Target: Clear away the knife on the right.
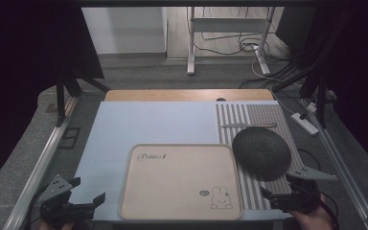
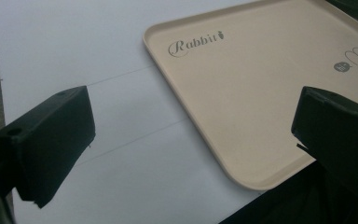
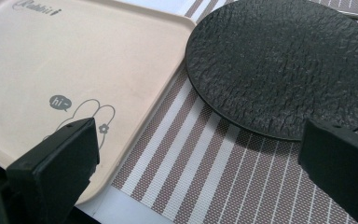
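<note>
A beige tray (image 1: 172,167) with a "Rabbit" print and a rabbit drawing lies near the table's front edge; it shows close up in the left gripper view (image 2: 261,93) and the right gripper view (image 3: 74,60). A black textured round plate (image 1: 261,152) rests on a striped placemat (image 1: 249,115) to the tray's right, also seen as the plate (image 3: 284,60) on the placemat (image 3: 205,163). My left gripper (image 1: 87,190) hovers at the front left corner, open and empty, seen up close as the left gripper (image 2: 191,140). My right gripper (image 1: 279,186) is at the front right, open and empty, near the plate's front edge, also seen as the right gripper (image 3: 200,168).
A pale blue table cover (image 1: 139,124) spreads left of the placemat. A flat utensil (image 1: 249,125) lies on the placemat behind the plate. A wooden table edge (image 1: 187,95) runs along the back. Metal frame rails (image 1: 43,158) flank the table; cables and a power strip (image 1: 304,123) lie at the right.
</note>
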A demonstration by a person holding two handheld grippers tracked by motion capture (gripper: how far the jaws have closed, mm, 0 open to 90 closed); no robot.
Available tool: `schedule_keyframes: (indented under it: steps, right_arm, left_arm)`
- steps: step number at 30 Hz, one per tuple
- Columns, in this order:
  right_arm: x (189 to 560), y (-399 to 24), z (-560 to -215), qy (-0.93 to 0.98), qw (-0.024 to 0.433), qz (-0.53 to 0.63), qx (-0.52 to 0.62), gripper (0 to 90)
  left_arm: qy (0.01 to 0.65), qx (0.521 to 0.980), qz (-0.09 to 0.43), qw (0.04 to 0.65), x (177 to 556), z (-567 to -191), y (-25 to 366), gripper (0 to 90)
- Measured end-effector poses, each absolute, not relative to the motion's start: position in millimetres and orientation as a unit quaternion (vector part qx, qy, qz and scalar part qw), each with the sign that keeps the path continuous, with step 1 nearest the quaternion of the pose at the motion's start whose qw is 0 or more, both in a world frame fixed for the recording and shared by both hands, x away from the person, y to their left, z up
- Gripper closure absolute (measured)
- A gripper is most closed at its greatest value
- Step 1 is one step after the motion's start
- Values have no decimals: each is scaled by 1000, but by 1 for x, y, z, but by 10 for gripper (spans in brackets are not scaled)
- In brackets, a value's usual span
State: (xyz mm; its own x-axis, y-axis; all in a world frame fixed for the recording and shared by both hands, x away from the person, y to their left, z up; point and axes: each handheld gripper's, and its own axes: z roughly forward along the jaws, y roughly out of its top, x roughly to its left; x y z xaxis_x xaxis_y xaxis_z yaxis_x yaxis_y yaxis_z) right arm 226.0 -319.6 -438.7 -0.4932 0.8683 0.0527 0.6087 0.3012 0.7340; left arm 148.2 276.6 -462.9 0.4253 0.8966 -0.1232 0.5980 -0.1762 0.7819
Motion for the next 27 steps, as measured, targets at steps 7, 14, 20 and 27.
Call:
schedule_keyframes:
  steps: [7, 14, 20, 27]
  right_arm:
    - [226, -318, -439, 789, 180, 355, 467, 0]
    - [227, -319, -439, 788, 178, 355, 471, 0]
    - [227, -318, -439, 791, 178, 349, 471, 0]
    - [229, -317, -438, 796, 183, 345, 463, 0]
  left_arm:
    - [504, 741, 184, 405, 148, -463, 278, 0]
    - [504, 742, 182, 403, 148, -463, 278, 0]
    - [505, 740, 179, 407, 148, -463, 279, 0]
    - [506, 739, 180, 406, 148, -464, 279, 0]
